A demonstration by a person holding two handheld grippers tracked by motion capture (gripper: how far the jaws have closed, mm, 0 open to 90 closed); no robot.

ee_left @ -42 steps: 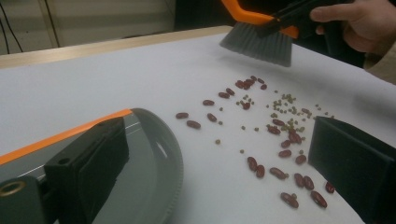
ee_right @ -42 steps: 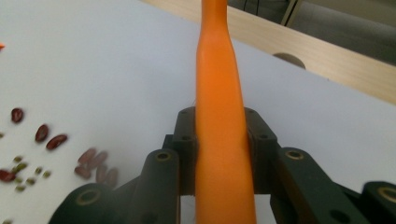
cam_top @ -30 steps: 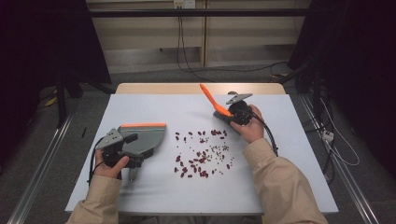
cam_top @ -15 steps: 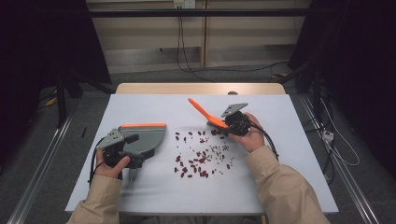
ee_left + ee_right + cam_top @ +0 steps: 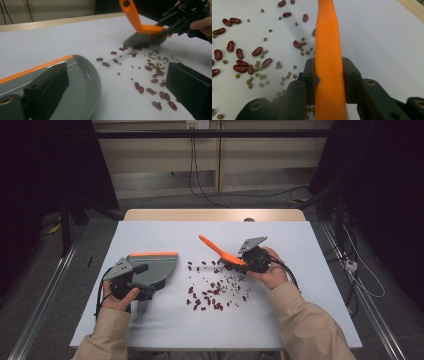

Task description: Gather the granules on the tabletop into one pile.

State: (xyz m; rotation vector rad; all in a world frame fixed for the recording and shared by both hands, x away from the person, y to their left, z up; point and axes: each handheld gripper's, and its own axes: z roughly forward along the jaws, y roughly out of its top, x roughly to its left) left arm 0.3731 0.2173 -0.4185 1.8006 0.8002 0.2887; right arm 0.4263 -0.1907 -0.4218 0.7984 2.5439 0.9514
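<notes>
Our right gripper (image 5: 248, 261) is clamped on the orange brush (image 5: 222, 253); in the right gripper view both jaws press its handle (image 5: 328, 50). Since a second ago we have carried it from about one o'clock of the spill down to the pile's far edge, so the bristles (image 5: 142, 40) now meet the beans (image 5: 214, 290) and sweeping can begin. Our left gripper (image 5: 131, 285) grips the grey dustpan (image 5: 155, 267), its jaws closed across the pan's rear wall, unmoved at nine o'clock of the beans. We judge the next stroke should push them toward the pan's orange lip (image 5: 152, 254).
</notes>
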